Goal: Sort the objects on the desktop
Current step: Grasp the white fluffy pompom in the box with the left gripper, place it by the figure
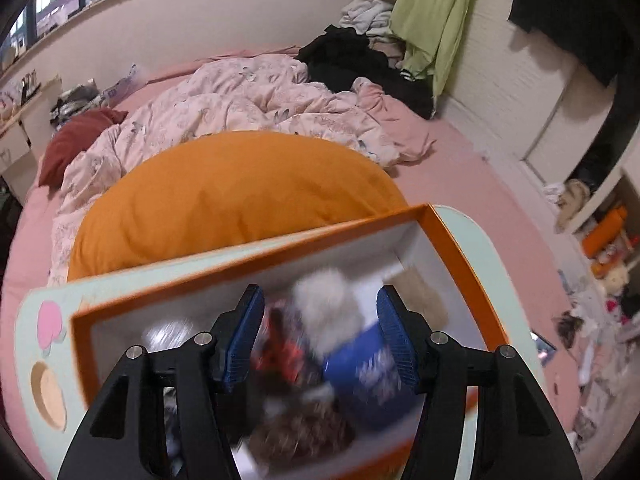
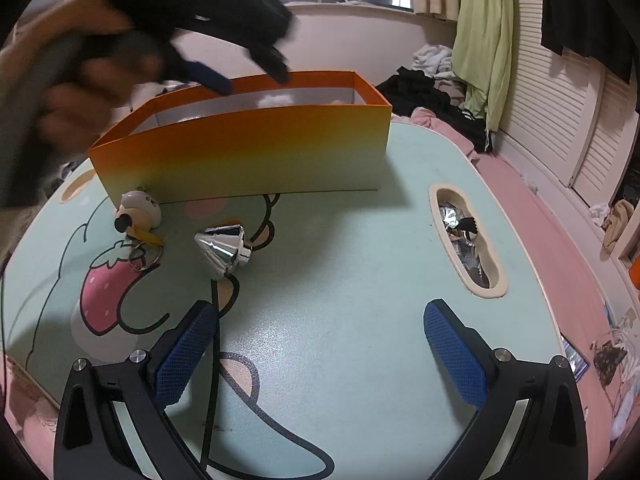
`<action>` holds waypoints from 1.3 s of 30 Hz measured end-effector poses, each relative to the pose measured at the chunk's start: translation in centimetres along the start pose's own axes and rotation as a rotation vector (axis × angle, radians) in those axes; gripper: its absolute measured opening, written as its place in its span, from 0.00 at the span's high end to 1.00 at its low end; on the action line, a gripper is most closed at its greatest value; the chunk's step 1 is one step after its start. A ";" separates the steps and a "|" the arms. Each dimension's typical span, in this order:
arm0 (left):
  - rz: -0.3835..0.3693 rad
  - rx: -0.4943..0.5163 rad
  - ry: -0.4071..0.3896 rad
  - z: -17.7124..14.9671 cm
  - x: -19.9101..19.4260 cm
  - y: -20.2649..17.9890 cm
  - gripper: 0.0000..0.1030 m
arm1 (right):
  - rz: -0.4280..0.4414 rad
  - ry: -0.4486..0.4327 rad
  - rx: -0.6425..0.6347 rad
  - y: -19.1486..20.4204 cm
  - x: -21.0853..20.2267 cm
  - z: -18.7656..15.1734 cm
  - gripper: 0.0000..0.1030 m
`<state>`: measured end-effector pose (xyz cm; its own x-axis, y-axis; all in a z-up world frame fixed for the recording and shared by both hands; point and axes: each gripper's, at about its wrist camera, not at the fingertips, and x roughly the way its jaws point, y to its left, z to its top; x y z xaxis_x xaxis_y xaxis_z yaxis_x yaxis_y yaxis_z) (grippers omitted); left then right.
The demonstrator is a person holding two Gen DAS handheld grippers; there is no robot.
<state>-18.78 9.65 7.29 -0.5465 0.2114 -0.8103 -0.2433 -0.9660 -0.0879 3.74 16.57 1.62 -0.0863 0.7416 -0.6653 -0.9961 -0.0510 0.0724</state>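
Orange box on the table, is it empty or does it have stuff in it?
Not empty: the orange box holds several blurred items, including something white and fluffy.

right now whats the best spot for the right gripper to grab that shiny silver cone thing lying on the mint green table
Grip the shiny silver cone across its wide flared band, probably, not the tapered tip, where pads would likely slip. It lies tipped on its side on the mint green table, clear of the white round keychain figure, so bring the open right gripper down from above, one pad on each side.

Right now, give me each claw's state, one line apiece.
Left claw: open above the orange box, nothing gripped.
Right claw: open wide over the table, holding nothing.
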 end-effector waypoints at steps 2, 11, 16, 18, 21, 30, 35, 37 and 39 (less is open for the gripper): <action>0.016 0.005 0.036 0.1 1.5 -0.6 0.44 | 0.000 0.000 0.001 0.0 0.0 0.0 0.00; -0.014 0.042 -0.077 -0.4 -0.6 -0.1 0.78 | 0.000 -0.001 0.005 0.4 0.2 0.2 0.00; -0.182 0.021 -0.243 -2.8 -9.2 1.6 0.78 | -0.003 -0.002 0.006 0.4 0.2 0.2 0.00; -0.222 0.027 -0.255 -5.8 -11.3 2.4 0.78 | -0.003 -0.002 0.007 0.3 0.2 0.1 0.00; -0.237 0.050 -0.197 -9.7 -11.2 2.7 0.78 | -0.005 -0.003 0.007 0.4 0.3 0.1 0.00; -0.204 0.002 -0.170 -13.9 -8.5 3.7 0.69 | -0.009 -0.004 0.009 0.6 0.4 0.2 0.00; -0.106 0.087 -0.320 -16.4 -12.9 3.9 0.17 | -0.011 -0.005 0.011 0.7 0.4 0.2 0.00; -0.066 0.141 -0.294 -18.1 -13.2 4.0 0.17 | -0.012 -0.005 0.012 0.6 0.4 0.1 0.00; -0.037 0.152 -0.246 -20.0 -12.8 4.4 0.17 | -0.012 -0.005 0.013 0.6 0.4 0.1 0.00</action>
<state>3.16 -0.31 5.74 -0.7086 0.2941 -0.6413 -0.3741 -0.9273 -0.0120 3.08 16.91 1.46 -0.0738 0.7455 -0.6624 -0.9967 -0.0333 0.0736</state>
